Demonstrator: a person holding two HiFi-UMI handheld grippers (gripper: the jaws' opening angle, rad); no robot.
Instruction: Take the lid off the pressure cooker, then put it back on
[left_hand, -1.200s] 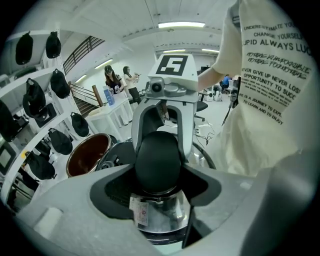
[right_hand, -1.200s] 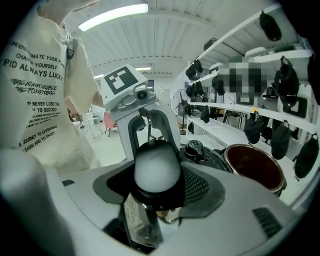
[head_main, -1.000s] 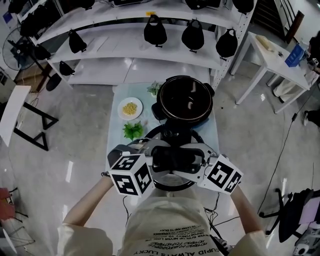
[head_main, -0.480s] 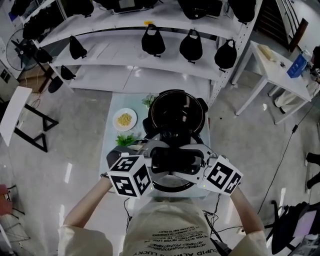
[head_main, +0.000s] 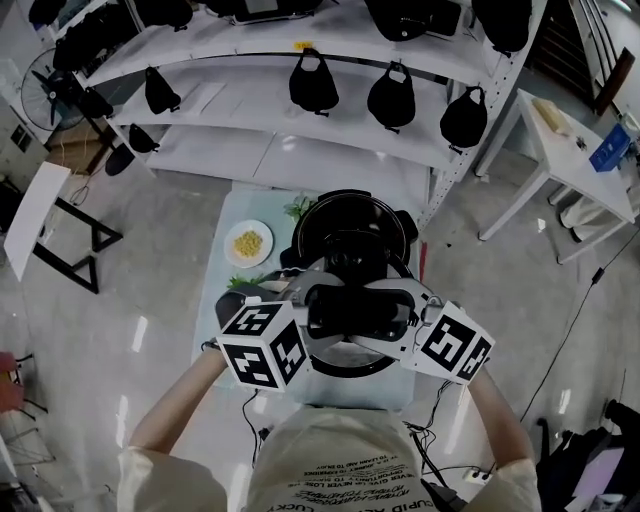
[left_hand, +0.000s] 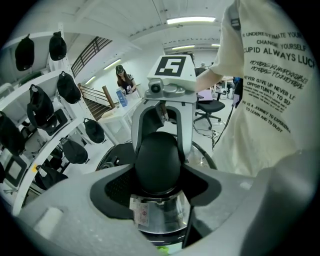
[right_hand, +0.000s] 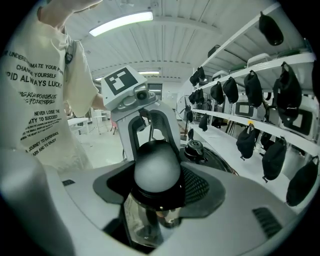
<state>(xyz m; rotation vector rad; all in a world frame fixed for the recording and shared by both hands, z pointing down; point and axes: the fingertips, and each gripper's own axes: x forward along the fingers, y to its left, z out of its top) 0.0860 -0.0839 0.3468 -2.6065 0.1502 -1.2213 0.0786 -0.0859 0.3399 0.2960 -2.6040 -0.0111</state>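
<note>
Head view looks steeply down on a white shelving rack hung with black caps, which fills the far side of the scene. Against it stands a small pale table. We see the pressure cooker pot standing open at the table's far right corner, its dark inside bare.

We hold the lid off the pot, over the near half of the table; from above its far edge overlaps the pot's near rim. A black handle runs across the lid's top.

Our left gripper takes the handle's left end and our right gripper takes its right end, so the two face each other across the lid. In the left gripper view the rounded black handle end sits squarely between the dark pads, which press on it from both sides, with the lid's shiny body just below. In the right gripper view the other end is clamped the same way between that gripper's pads.

A small white plate of yellow food lies by the table's left edge, with greens beyond it, beside the pot.
</note>
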